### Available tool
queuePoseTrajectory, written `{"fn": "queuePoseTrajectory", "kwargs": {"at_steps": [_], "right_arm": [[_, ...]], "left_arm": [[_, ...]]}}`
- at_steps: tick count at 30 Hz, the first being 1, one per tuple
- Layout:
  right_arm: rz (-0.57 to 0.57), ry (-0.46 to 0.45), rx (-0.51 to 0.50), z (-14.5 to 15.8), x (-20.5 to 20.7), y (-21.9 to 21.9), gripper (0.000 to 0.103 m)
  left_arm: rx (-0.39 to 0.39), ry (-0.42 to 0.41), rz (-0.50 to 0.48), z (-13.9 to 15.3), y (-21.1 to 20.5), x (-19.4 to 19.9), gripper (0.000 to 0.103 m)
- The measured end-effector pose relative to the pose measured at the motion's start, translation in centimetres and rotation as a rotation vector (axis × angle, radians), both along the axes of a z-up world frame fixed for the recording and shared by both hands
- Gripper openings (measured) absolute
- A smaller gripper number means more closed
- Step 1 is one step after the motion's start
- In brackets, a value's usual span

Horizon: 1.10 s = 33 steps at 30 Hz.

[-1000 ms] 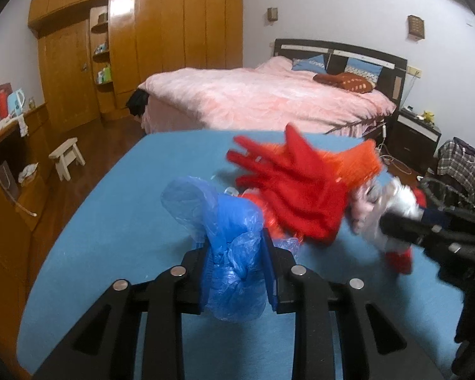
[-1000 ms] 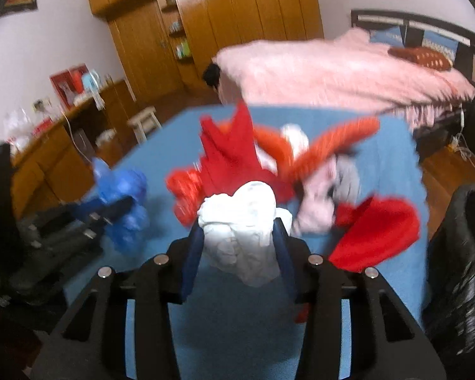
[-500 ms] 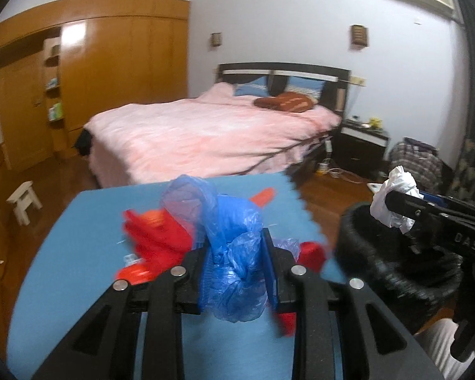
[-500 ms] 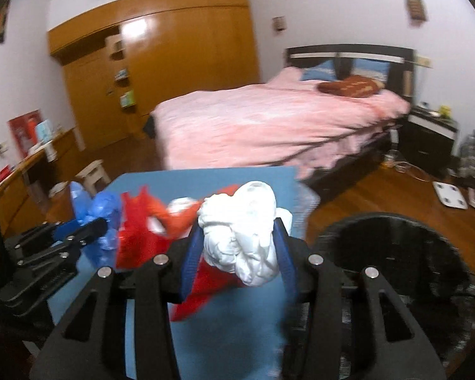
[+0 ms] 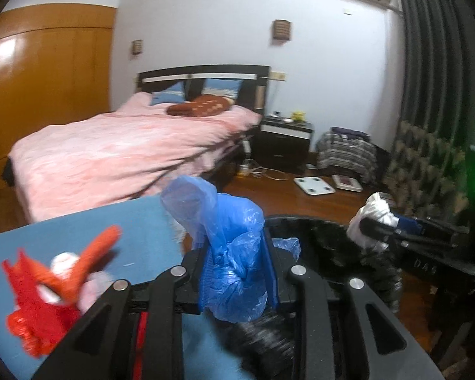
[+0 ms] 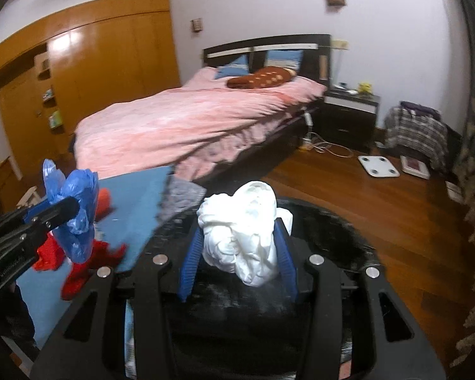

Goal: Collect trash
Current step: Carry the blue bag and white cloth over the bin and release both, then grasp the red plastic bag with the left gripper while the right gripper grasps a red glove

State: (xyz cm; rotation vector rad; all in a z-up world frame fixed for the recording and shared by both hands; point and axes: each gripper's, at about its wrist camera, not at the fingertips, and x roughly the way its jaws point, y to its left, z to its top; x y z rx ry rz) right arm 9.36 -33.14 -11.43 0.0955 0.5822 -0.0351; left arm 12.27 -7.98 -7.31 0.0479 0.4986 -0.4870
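My left gripper (image 5: 237, 272) is shut on a crumpled blue plastic bag (image 5: 231, 253), held at the table's right edge beside the black trash bin (image 5: 326, 240). My right gripper (image 6: 237, 250) is shut on a wad of white plastic (image 6: 243, 231) and holds it over the open bin (image 6: 332, 221). The white wad also shows in the left wrist view (image 5: 370, 218), and the blue bag in the right wrist view (image 6: 76, 212). Red and orange plastic scraps (image 5: 47, 291) lie on the blue table (image 5: 79, 231).
A pink bed (image 6: 190, 120) stands behind the table. A black nightstand (image 5: 285, 145), a white scale (image 6: 378, 166) and a chair with plaid cloth (image 6: 414, 133) stand on the wooden floor. Dark curtains (image 5: 433, 79) hang at the right. Wooden wardrobes (image 6: 95, 72) line the left wall.
Both grippers have swung right from over the table toward the black bin, each still holding its trash. The right gripper now sits above the bin opening.
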Motion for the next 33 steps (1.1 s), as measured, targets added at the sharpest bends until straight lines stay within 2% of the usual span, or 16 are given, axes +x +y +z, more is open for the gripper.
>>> {"fn": "queuePoseTrajectory", "kwargs": {"at_steps": [2,3,4,5,6,9,13,17,25,33], "right_arm": [[-0.033,0.0,-0.003,-0.2,-0.3,-1.1,0.05],[-0.049,-0.002,-0.006,-0.3,-0.4,-1.7,0.052],[-0.067,-0.004,-0.008,-0.4,-0.6,-2.3,0.061],[-0.087,-0.008,-0.011,-0.6,-0.8,-2.8,0.069],[-0.101,-0.014,-0.013,-0.6,-1.0,-3.4,0.072],[-0.125,-0.027,-0.026,-0.7,-1.3,-4.0,0.084],[-0.129,-0.042,-0.017,-0.8,-1.5,-3.8,0.092],[-0.098,-0.054,-0.016,0.0,-1.0,-1.5,0.095],[0.074,-0.065,0.0,0.6,0.7,7.5,0.096],[0.256,-0.029,0.022,-0.8,2.3,17.2,0.096]], "left_arm": [[-0.012,0.013,-0.048,0.0,-1.8,0.5,0.03],[-0.02,0.022,-0.072,-0.1,-2.3,0.6,0.04],[-0.022,0.025,-0.087,-0.2,-2.7,0.7,0.061],[-0.025,0.012,-0.094,0.0,-3.2,0.6,0.069],[-0.027,0.003,-0.102,0.1,-3.3,0.4,0.077],[-0.019,-0.008,-0.102,0.2,-3.2,0.2,0.083],[-0.015,-0.009,-0.04,0.4,-0.8,0.2,0.089],[-0.002,-0.014,0.067,0.4,3.4,-0.6,0.093],[0.036,-0.021,0.309,-0.2,12.7,-2.3,0.095],[0.095,0.0,0.499,-2.0,21.0,-3.3,0.095]]}}
